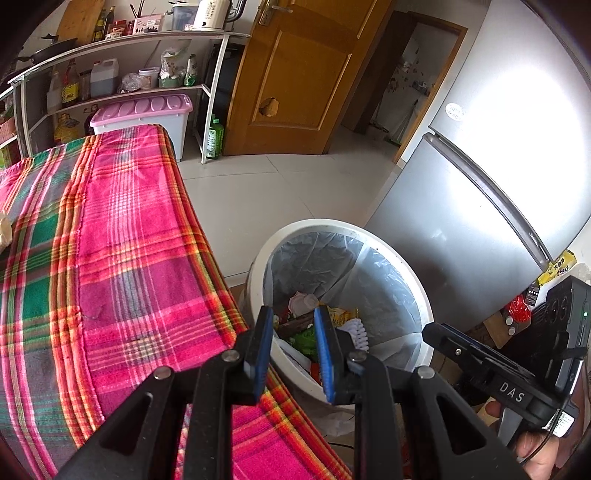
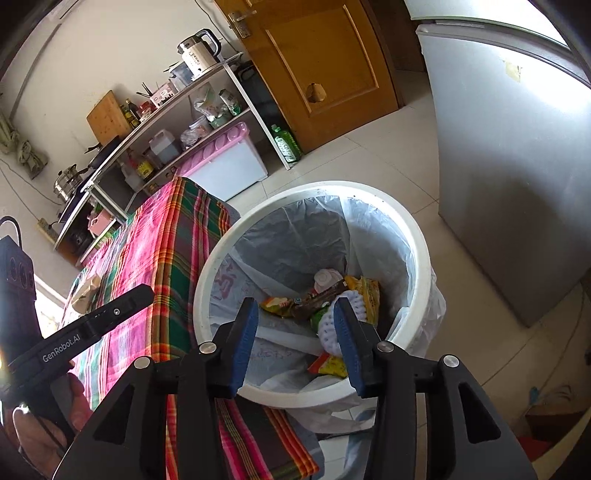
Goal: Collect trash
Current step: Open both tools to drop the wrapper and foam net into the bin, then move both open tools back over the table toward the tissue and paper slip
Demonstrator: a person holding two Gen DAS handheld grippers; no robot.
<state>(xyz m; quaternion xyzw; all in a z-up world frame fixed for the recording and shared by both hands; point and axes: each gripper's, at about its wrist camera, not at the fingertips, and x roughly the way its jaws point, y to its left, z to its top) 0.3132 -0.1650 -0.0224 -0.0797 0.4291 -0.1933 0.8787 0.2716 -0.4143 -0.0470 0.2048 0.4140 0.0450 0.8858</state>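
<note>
Plaid cloth covers the desk (image 1: 122, 236), with the white bin (image 2: 207, 280) just right of it. Both grippers, left (image 1: 293, 314) and right (image 2: 295, 306), hover spread and empty over wrappers (image 2: 364, 291) inside; these look light and crinkly, best pinched at an edge.

A pink-and-green plaid cloth (image 1: 110, 240) fills the left of the frame. At upper left stands a white shelf rack (image 1: 122, 48) — kettle (image 1: 210, 14) on top, jug (image 1: 104, 77) below. Beside it sits a pink-lidded storage box (image 1: 147, 110), then a green bottle (image 1: 214, 136), a wooden door (image 1: 295, 74), and — right — a grey fridge (image 1: 480, 166).
</note>
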